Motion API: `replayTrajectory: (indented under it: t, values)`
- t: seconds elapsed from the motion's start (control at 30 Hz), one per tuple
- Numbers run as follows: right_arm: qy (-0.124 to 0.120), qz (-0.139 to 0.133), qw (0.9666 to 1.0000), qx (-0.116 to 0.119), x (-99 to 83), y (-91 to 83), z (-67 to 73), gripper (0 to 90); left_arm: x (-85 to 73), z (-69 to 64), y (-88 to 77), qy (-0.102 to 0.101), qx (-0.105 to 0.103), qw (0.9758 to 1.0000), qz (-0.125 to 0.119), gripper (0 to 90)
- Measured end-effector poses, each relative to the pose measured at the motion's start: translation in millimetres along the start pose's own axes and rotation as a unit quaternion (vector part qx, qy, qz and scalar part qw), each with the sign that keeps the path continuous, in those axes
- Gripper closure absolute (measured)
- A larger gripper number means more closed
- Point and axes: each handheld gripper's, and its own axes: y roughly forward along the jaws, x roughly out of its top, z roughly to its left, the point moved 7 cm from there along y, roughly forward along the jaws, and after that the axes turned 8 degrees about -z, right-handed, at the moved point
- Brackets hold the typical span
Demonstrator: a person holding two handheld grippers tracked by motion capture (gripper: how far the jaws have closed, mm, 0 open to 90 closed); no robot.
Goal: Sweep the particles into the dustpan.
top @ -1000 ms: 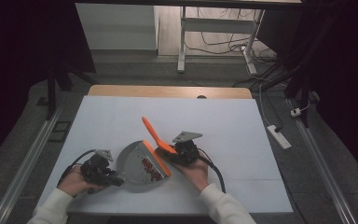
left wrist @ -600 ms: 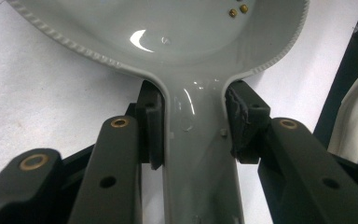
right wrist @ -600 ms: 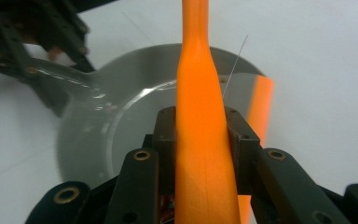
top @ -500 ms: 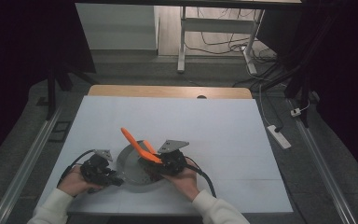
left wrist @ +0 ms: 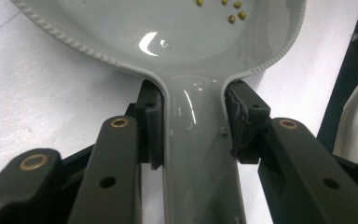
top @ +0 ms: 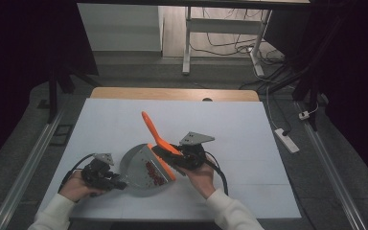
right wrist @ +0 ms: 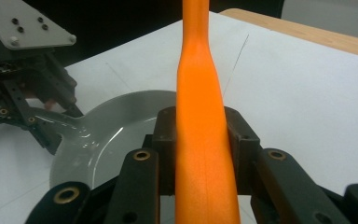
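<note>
A grey dustpan (top: 136, 165) lies on the white table (top: 230, 129) with small reddish bits (top: 151, 173) in it. My left gripper (top: 115, 184) is shut on its handle (left wrist: 198, 158), pads pressed on both sides; the pan's bowl (left wrist: 186, 46) holds a few small yellowish grains (left wrist: 235, 14). My right gripper (top: 172, 156) is shut on an orange brush (top: 152, 128), whose handle slants up and away to the left and whose head (top: 165, 165) rests at the pan's right edge. The right gripper view has the orange handle (right wrist: 200, 116) between the jaws, with the pan (right wrist: 116, 135) and the left gripper (right wrist: 37, 109) beyond.
The table's far wooden edge (top: 172, 93) has a small dark spot (top: 207, 99). A white power strip (top: 285, 140) lies on the floor right of the table. Metal rails run along both sides. A desk frame and cables stand behind.
The right gripper swept the brush left over the pan half a second ago, then came back right and slightly up. The left gripper and the pan stayed put.
</note>
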Motion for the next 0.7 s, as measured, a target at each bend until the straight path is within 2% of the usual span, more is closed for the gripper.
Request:
replayTrajectory:
  t: [0.23,0.53,0.7]
  values:
    - [0.003,-0.012,0.9999,-0.008,6.7,-6.9,-7.5,70.0,3.6,6.9,-11.4,-0.02,0.015,0.9988,-0.042,61.4]
    - [0.003,-0.012,0.9997,-0.02,8.1,-19.6,-19.1,70.0,7.2,14.8,-20.3,-0.067,0.052,0.9934,-0.077,61.4]
    - [0.006,-0.002,0.9994,-0.033,2.3,-31.7,-30.7,70.0,8.8,15.4,-20.8,-0.08,0.069,0.9907,-0.086,61.4]
